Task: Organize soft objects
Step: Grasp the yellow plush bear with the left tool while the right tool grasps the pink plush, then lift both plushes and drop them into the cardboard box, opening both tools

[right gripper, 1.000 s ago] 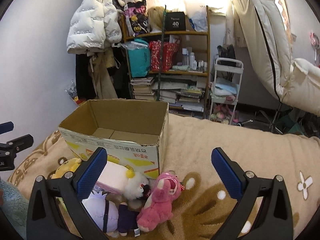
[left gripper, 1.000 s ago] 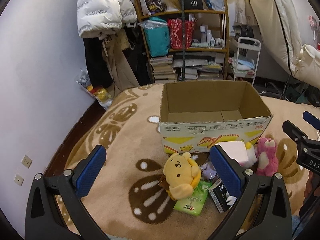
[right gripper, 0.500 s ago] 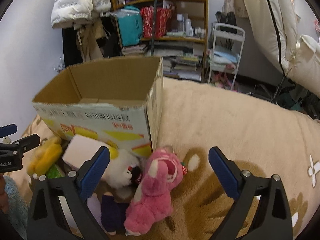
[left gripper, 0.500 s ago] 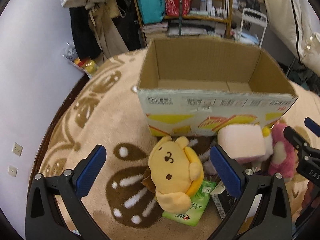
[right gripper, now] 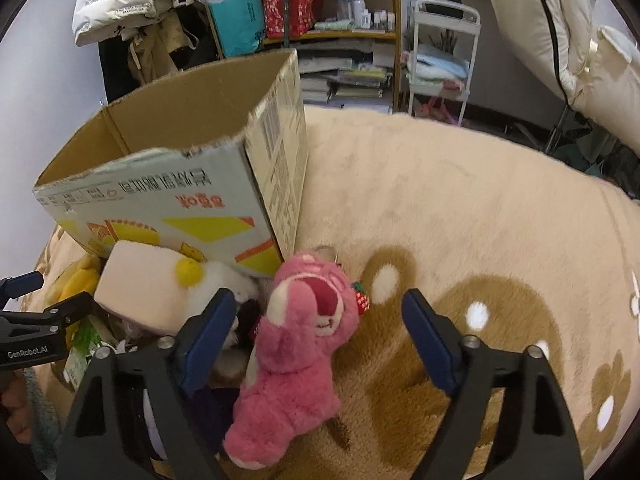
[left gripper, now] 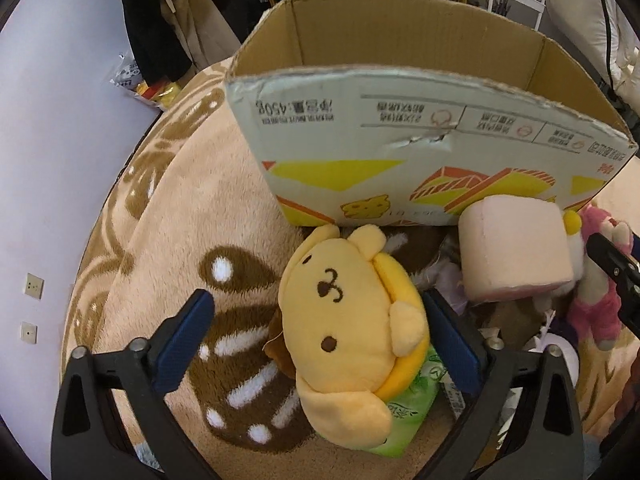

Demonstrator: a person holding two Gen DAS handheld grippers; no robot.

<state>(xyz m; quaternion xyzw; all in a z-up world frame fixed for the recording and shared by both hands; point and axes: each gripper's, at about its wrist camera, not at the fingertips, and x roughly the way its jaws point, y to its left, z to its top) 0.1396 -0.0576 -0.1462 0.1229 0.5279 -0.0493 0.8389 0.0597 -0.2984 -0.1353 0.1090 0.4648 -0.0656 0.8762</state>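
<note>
A yellow dog plush [left gripper: 352, 328] lies on the rug in front of the open cardboard box [left gripper: 400, 120]. My left gripper [left gripper: 320, 344] is open, its blue pads on either side of the plush's head. A pink cube plush [left gripper: 516, 252] leans on the box front. A pink bear plush [right gripper: 300, 344] lies by the box corner [right gripper: 280, 184]. My right gripper [right gripper: 320, 340] is open, and the bear lies between its pads, nearer the left one. The yellow plush [right gripper: 80, 280] and cube plush [right gripper: 140, 284] also show in the right wrist view.
A green tissue pack [left gripper: 412, 404] lies under the yellow plush. A white plush [right gripper: 216, 284] and dark items sit between the toys. The beige rug [right gripper: 480, 220] spreads to the right. Shelves [right gripper: 340, 20], a white cart [right gripper: 440, 56] and hanging coats [right gripper: 132, 12] stand behind.
Both grippers have moved forward and down toward the toys. The left now straddles the yellow plush; the right now straddles the pink bear. Both stay open.
</note>
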